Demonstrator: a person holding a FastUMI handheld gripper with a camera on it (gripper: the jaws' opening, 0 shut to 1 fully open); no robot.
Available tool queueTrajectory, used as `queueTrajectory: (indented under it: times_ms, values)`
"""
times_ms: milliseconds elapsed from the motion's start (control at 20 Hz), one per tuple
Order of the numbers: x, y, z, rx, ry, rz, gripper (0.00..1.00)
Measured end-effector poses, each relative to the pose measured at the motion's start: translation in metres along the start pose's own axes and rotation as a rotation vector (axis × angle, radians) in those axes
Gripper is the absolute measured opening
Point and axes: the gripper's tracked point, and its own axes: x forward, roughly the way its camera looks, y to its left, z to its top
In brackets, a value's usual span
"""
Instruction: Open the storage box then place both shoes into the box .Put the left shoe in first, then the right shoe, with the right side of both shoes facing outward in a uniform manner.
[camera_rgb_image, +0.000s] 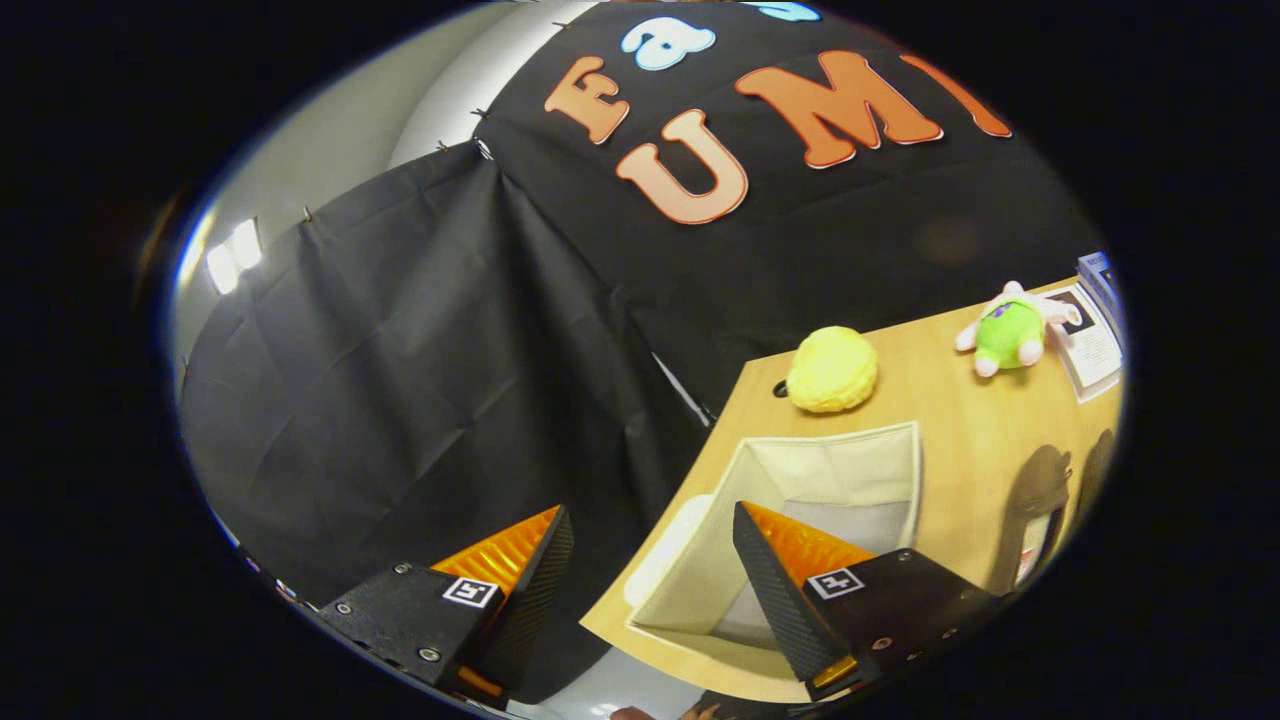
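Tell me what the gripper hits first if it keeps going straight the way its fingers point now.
Probably the black cloth wall. The open gripper holds nothing and aims past the corner of the wooden table; only its right finger overlaps the open beige storage box. Depth is unclear, so that finger may clip the box.

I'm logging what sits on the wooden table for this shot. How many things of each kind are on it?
Fabric storage box, open, just beyond the gripper, whose fingers are apart and hold nothing: 1
Soft toys, a yellow plush and a green plush: 2
Printed card beside the green plush: 1
Dark items at the table's far side, too unclear to name: not counted
Total: 4
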Motion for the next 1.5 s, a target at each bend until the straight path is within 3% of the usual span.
queueTrajectory:
  times_ms: [300, 550, 700, 1100, 1500]
  values:
    - [-0.045, -0.120, -0.012, -0.095, -0.018, -0.271, 0.97]
    - [-0.079, -0.191, -0.027, -0.155, -0.005, -0.421, 0.97]
    - [-0.090, -0.223, -0.040, -0.128, 0.016, -0.441, 0.96]
    - [-0.090, -0.302, -0.079, -0.086, 0.097, -0.573, 0.82]
    - [-0.053, -0.353, -0.094, -0.052, 0.172, -0.661, 0.55]
